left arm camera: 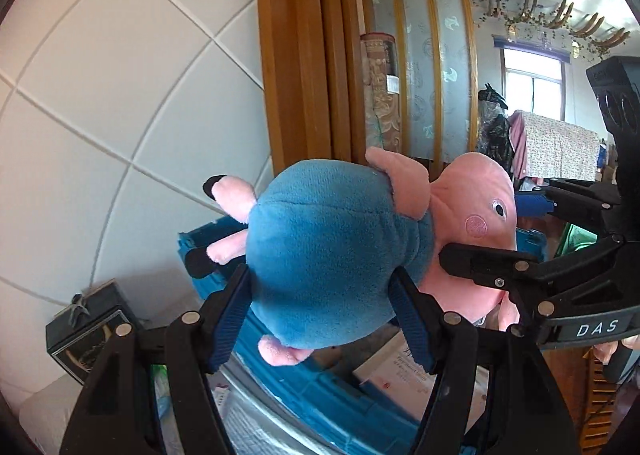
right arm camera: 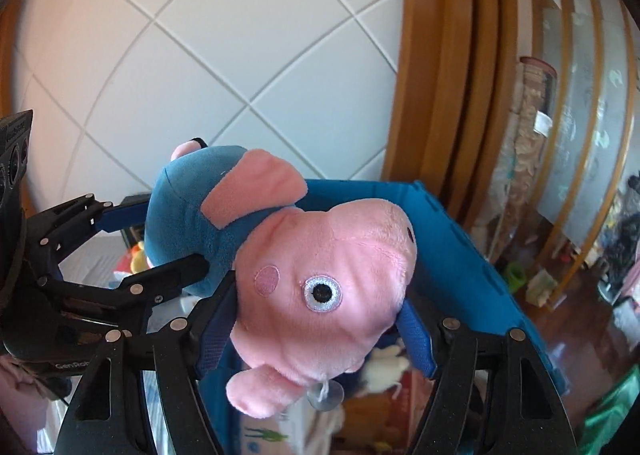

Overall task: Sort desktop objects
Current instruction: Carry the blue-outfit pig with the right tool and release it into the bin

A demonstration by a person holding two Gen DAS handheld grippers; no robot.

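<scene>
Black fingers with blue ribbed pads frame the bottom of the left wrist view, where the left gripper (left arm camera: pixel 320 307) is clamped on the blue body of a plush pig toy (left arm camera: pixel 332 251). The toy hangs in the air above a blue plastic crate (left arm camera: pixel 320 387), its pink head turned to the right. From that side the right gripper (left arm camera: pixel 500 239) reaches in, its lower finger pressing against the pink head. A dark gift box (left arm camera: pixel 86 329) with a small bow sits low on the left, beside the white tiled wall (left arm camera: pixel 120 95), and a wooden door frame (left arm camera: pixel 300 55) rises behind the toy.

Seen from the right wrist, the right gripper (right arm camera: pixel 316 331) pinches the toy's pink head (right arm camera: pixel 324 287) between its blue pads, eye and cheek patch facing the lens. The left gripper (right arm camera: pixel 160 243) comes in from the left and holds the blue body (right arm camera: pixel 184 207). The crate's blue wall (right arm camera: pixel 460 255) runs behind and below the toy.
</scene>
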